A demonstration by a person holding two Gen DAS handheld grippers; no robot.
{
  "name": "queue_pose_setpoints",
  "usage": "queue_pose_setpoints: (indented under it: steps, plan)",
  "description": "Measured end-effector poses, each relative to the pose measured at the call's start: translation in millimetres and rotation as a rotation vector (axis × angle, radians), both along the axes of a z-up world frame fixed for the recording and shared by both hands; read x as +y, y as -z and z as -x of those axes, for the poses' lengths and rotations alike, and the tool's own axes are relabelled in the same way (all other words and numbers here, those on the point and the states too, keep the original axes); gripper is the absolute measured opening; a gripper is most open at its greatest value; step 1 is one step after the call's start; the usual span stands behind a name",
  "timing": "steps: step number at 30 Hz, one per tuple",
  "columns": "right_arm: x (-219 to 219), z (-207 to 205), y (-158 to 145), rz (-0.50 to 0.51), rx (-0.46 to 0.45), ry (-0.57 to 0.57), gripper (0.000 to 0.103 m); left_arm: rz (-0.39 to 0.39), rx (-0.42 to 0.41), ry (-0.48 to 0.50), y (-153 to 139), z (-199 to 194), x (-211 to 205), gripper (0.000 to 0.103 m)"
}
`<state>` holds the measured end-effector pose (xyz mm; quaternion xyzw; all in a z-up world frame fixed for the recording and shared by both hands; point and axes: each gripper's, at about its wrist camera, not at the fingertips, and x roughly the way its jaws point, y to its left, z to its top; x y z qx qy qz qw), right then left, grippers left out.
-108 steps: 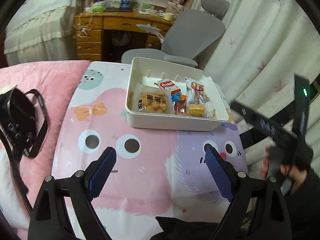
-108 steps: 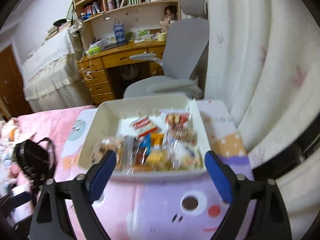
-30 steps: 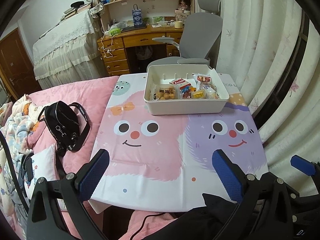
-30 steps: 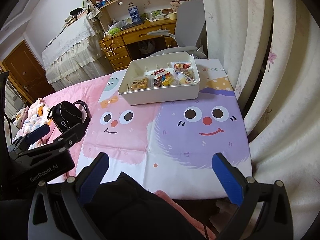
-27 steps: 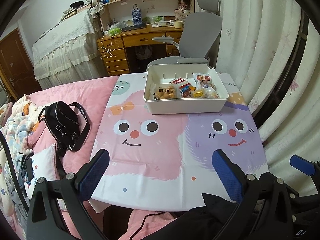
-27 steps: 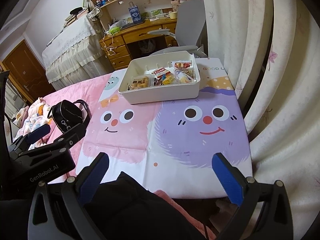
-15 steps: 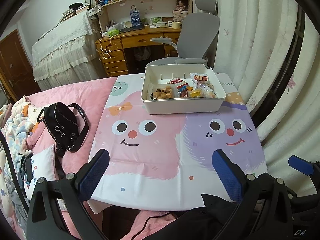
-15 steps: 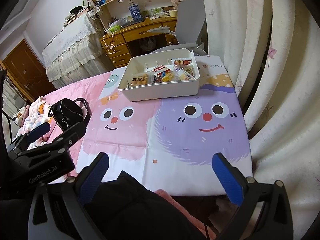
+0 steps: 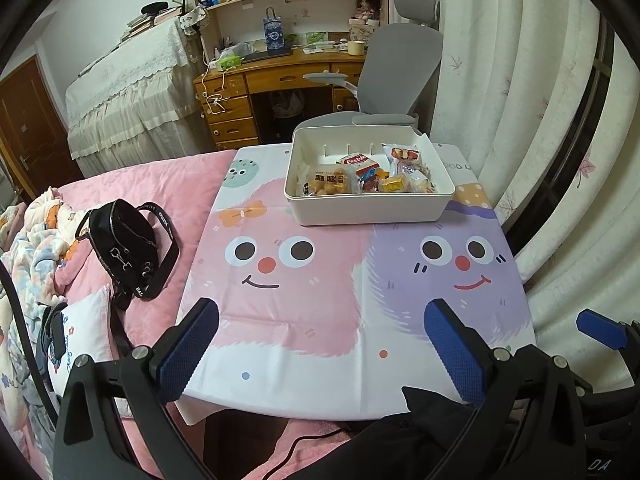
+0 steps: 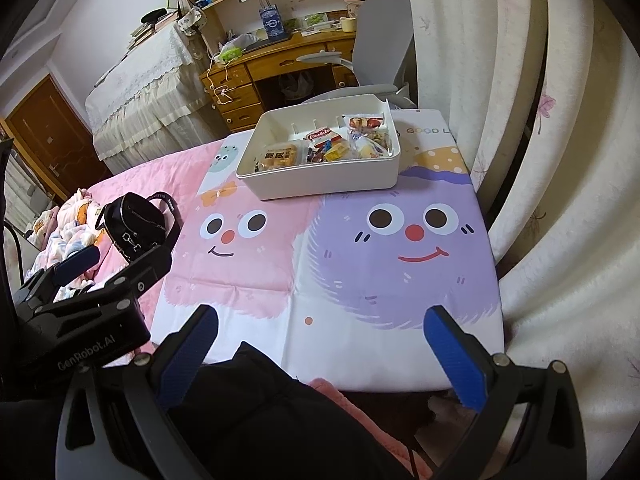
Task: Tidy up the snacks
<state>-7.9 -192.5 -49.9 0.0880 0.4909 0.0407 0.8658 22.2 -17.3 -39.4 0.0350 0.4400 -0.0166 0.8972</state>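
Your left gripper (image 9: 320, 344) hung wide open and empty off the table's (image 9: 320, 320) near edge. The snacks (image 9: 366, 178) sat packed in the white bin (image 9: 368, 210) at the far edge. Your right gripper (image 10: 320, 344), equally spread, held nothing; the sorting looked done.

Soft, even indoor light, sharp focus, faint shadows, heavy fisheye bending and dark vignetted corners.
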Motion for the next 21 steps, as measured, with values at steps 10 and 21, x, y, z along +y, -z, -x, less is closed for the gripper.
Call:
queue_pose_setpoints:
  steps: [10,21]
  plan:
    - [0,0,1,0.001,0.000,0.012,0.103,-0.011,-0.001,0.010,0,-3,-2,0.102]
    - [-2,1,3,0.001,0.008,0.022,0.103,-0.019,0.005,0.030,1,-6,-10,0.102]
